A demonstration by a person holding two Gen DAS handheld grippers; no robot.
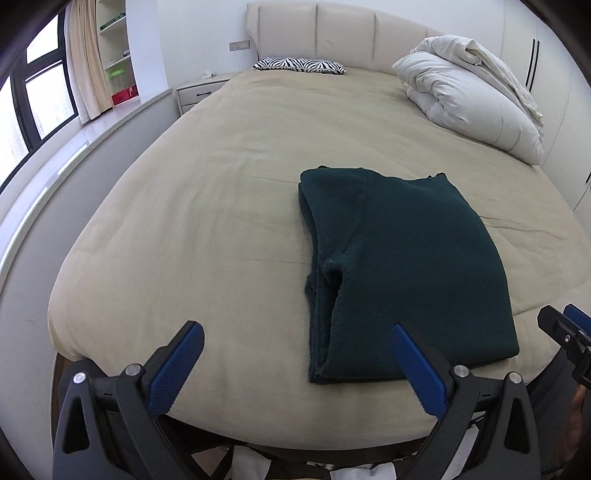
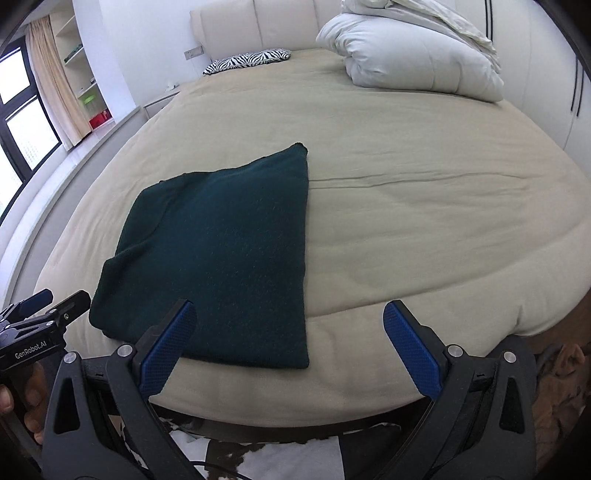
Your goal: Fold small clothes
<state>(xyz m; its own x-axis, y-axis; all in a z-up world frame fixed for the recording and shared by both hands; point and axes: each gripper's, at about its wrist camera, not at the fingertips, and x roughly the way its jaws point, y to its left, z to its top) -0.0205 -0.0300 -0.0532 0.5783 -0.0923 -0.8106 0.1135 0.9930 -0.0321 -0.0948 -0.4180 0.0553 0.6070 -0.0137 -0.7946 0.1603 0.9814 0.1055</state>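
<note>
A dark green, fuzzy knit garment [image 1: 399, 280], folded into a rough rectangle, is lying flat on the beige fabric-covered bed [image 1: 221, 206] near its foot edge. In the left wrist view its layered fold edges are showing along the left side, with a small notch partway down that side. In the right wrist view the same garment [image 2: 218, 258] is sitting left of centre, its right edge running straight and its near edge lying close to the bed's foot edge.

The left gripper [image 1: 295, 363], black with 2 blue ribbed pads, is hanging over the foot of the bed with its fingers spread wide and holding nothing; its right pad [image 1: 417, 369] is overlapping the garment's near left corner in the picture, though contact cannot be told. The right gripper [image 2: 290, 347] is likewise released and empty, its left pad [image 2: 166, 350] appearing over the garment's near edge.

Each gripper is showing at the margin of the other's view. A hand [image 2: 22, 402] is gripping the left tool's handle.

At the head of the bed, a zebra-striped pillow [image 1: 299, 64] is lying beside the cream padded headboard [image 1: 332, 33], and a bundled white duvet [image 1: 469, 96] is sitting on the right side, well apart from the garment.
</note>
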